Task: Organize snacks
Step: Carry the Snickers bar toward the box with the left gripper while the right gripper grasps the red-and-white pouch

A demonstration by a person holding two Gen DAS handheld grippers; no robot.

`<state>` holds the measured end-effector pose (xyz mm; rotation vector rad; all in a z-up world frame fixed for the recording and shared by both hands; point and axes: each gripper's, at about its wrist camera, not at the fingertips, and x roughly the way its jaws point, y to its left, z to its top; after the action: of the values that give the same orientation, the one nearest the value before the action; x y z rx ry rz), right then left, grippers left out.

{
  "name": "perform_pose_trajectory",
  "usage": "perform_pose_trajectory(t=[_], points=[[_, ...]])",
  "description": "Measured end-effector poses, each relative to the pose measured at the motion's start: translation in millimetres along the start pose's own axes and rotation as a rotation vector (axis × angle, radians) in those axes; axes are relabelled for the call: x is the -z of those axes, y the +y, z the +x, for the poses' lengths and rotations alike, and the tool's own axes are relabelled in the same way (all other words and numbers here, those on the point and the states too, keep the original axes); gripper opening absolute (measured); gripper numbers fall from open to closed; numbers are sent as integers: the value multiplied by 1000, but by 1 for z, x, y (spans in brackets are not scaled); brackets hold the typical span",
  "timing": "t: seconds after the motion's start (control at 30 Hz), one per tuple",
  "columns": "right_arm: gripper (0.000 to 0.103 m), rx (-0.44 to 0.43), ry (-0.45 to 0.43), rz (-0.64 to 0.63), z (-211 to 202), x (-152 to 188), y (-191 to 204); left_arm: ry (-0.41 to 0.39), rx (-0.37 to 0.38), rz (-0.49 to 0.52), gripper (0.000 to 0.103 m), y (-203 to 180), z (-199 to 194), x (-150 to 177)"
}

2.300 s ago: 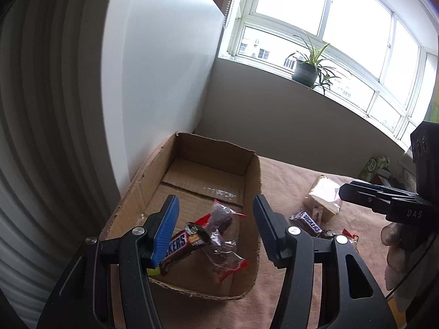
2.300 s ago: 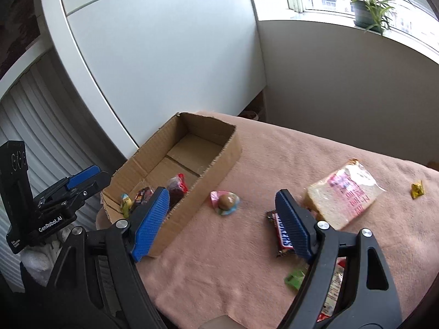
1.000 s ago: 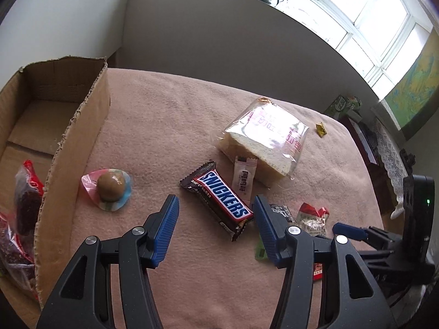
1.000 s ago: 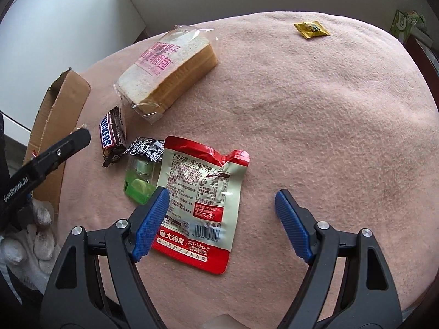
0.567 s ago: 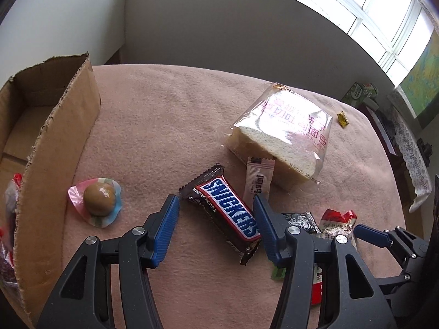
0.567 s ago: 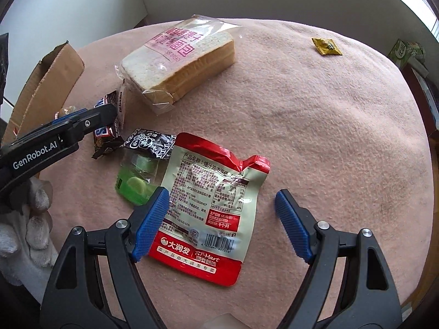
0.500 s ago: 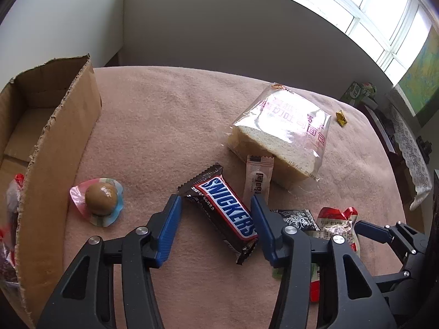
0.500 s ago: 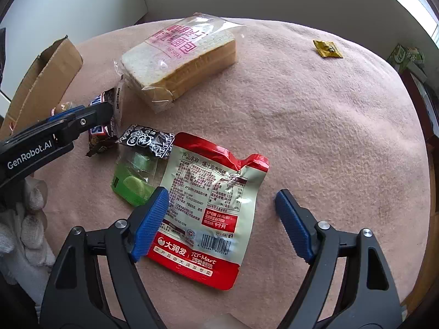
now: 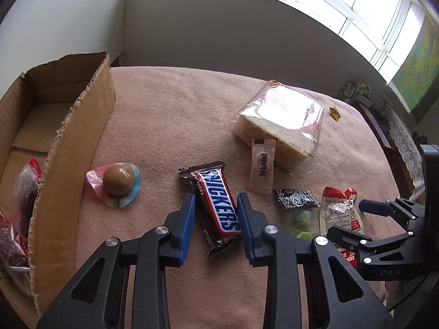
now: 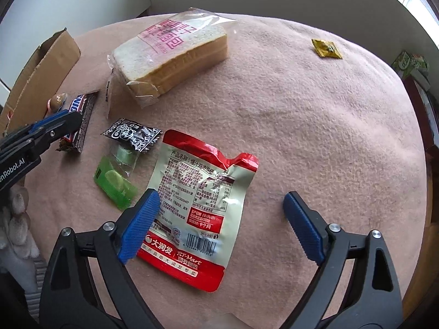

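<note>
Left wrist view: the left gripper (image 9: 216, 219) points down at a pink cloth-covered table (image 9: 170, 115). Its jaws have just been closing and now stand narrow, one on each side of a Snickers bar (image 9: 216, 203) that lies flat on the cloth; the right pad touches the wrapper's edge, while a sliver of cloth shows beside the left pad, so no grip is yet made.

- Cardboard box (image 9: 71, 148): at the left edge of the table, holding red-and-clear wrapped snacks (image 9: 24, 192).
- Round brown sweet on a pink and blue wrapper (image 9: 116, 183): between the box wall and the bar.
- Bagged sliced bread (image 9: 279, 126): beyond the bar, with a small pink sachet (image 9: 262, 168) leaning at its near edge.
- Black patterned packet (image 9: 297, 198): right of the bar.
- Small yellow packet (image 9: 335, 111): well apart, at the far side.

Right wrist view: the right gripper (image 10: 221, 226) has just been opening and its jaws stand wide, gripping nothing.

- Red and silver pouch (image 10: 197, 205): lies flat under the gap, nearer the left pad.
- Green packet (image 10: 115, 183): just left of the pouch, below the black packet.
- White-gloved hand (image 10: 16, 224): at the left edge.
</note>
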<state>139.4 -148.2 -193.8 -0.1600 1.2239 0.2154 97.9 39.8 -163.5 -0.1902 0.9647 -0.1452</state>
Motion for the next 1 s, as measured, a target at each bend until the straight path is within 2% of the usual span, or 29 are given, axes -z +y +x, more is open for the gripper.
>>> perform_pose_trajectory(t=[0.17, 0.27, 0.4, 0.53, 0.77, 0.87, 1.0], points=[[93, -19, 19, -17, 0, 2, 13, -4, -11, 9, 29, -2, 1, 0], [96, 24, 12, -65, 5, 0, 31, -7, -11, 2, 29, -7, 6, -3], [96, 19, -2, -65, 10, -7, 33, -9, -7, 6, 29, -4, 4, -1], [80, 12, -3, -114, 5, -12, 31, -12, 3, -5, 29, 3, -1, 3], [69, -27, -14, -111, -3, -8, 19, -11, 34, -15, 28, 3, -10, 11], [74, -43, -7, -122, -7, -5, 11, -6, 46, 4, 28, -1, -14, 19], [80, 3, -2, -142, -9, 7, 6, -6, 45, 13, 28, -4, -19, 27]])
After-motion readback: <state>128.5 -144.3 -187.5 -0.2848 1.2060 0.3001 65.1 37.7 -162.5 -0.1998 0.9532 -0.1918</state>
